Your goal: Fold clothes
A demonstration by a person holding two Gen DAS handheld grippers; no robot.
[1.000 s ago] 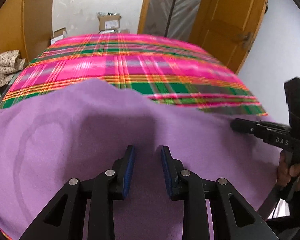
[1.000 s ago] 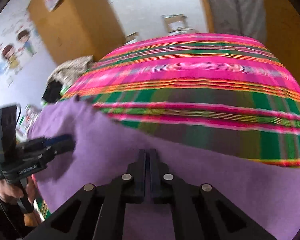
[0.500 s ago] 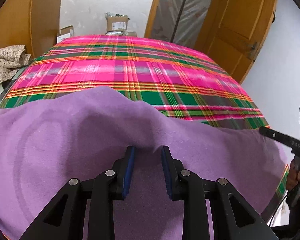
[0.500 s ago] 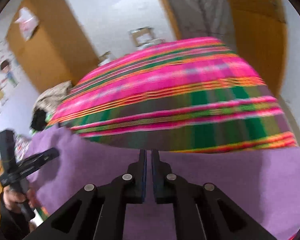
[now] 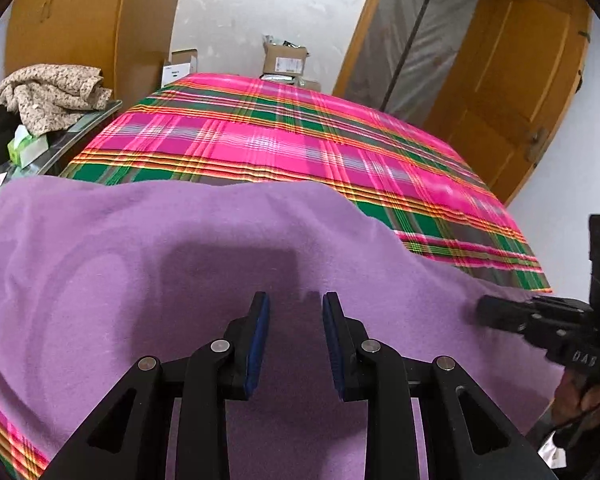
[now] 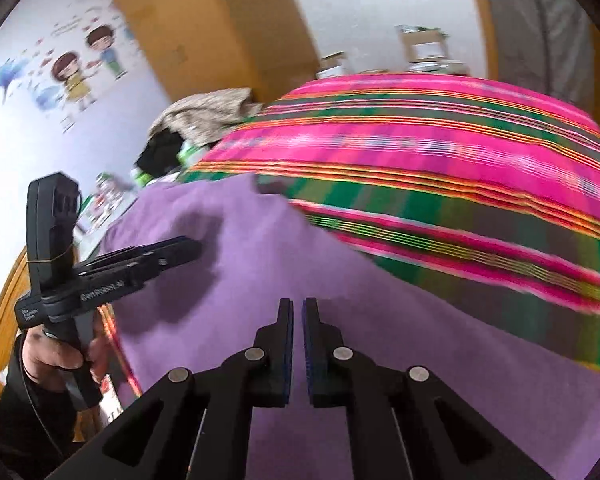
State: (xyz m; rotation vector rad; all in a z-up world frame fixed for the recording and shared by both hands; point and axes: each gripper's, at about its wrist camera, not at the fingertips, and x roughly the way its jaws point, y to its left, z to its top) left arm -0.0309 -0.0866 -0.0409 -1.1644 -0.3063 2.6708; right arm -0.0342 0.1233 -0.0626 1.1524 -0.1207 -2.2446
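Across the near half of the plaid bed cover [image 5: 284, 148], a purple cloth [image 5: 148, 248] is lying spread out. Over its near middle, the left gripper [image 5: 293, 300] is hovering with jaws apart, gripping nothing. Toward the cloth's right side, the right gripper [image 6: 298, 304] is hovering too, its jaws having just been opening to a narrow gap, nothing between them.

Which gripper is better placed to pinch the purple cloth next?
Left, probably: the left gripper has jaws apart over the purple cloth; the right gripper jaws have just been opening, only a slit, nothing between.
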